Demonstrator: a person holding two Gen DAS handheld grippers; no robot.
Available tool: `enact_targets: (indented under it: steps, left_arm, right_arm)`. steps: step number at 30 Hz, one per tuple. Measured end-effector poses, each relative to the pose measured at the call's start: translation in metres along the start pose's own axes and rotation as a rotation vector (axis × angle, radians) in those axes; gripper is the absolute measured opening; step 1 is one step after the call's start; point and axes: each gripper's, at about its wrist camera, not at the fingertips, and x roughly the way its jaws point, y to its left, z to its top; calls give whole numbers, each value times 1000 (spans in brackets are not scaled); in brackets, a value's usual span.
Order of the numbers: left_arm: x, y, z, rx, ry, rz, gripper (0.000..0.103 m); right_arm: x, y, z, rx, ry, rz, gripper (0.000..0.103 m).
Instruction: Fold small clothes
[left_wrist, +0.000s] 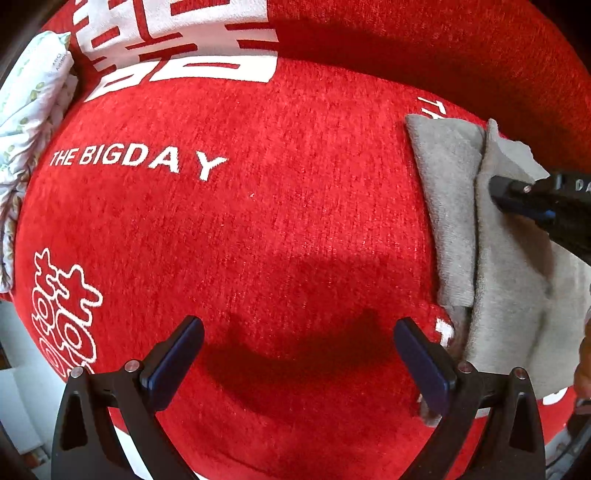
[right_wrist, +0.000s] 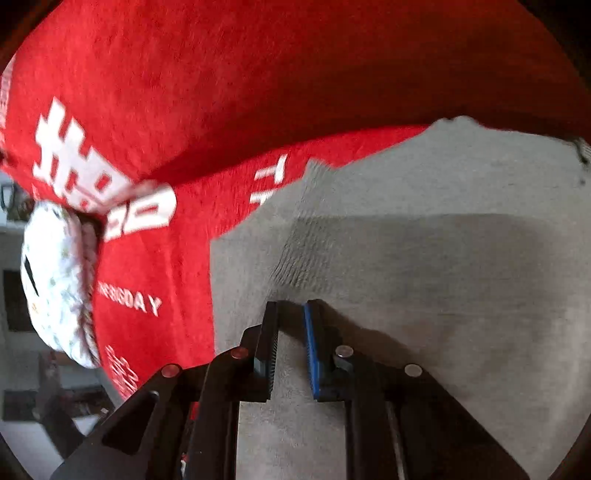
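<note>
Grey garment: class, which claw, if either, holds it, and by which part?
The right claw pinches a raised fold of the grey garment; the left claw holds nothing.

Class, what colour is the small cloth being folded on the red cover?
Plain grey cloth, shown best in the right wrist view.

Grey garment (left_wrist: 454, 206) soft, fleecy; red cover (left_wrist: 258, 221) coarse, perhaps chenille.
</note>
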Motion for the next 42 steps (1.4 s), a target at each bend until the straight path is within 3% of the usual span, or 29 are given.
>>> enact_targets:
  steps: [5,10,11,12,14,19,23,30,36,40,41,42]
  left_arm:
    - [-1,1,-2,-1,-6,-13,103]
    - [-5,-3,0,20,-14,-29,103]
    - [-5,-3,1,29,-18,-42,103]
    - [-5,-3,2,36,-21,-45,103]
    - [-4,-4,4,51,-28,-39,103]
    - [-1,-5,12,31,-14,-68,103]
    - [0,-11,20,32,-6,-105,103]
    - [5,-32,30,54,-3,-142,103]
    - [10,-33,30,17,32,-158,103]
    - [16,-27,33,-31,51,-223,103]
    - [17,-26,33,-40,55,-246,103]
    - [17,-26,34,-45,59,-273,103]
  right_arm:
    - [-7,23,-13,-114,52,53,16]
    - [-27,5,-35,19,59,151,18]
    - [-32,-1,-41,49,63,169,28]
    - [-38,-11,-50,93,64,195,46]
    - [-44,-24,-65,149,64,226,62]
    - [-61,-72,-122,374,93,314,64]
    - [-71,-99,-165,500,68,381,75]
    - [-58,-125,-202,700,-3,472,75]
    - [-46,-132,-190,827,-99,567,76]
    - [-37,-129,-180,860,-107,597,76]
    - [-35,-130,-179,880,-102,617,74]
    - [-33,-131,-178,897,-97,638,62]
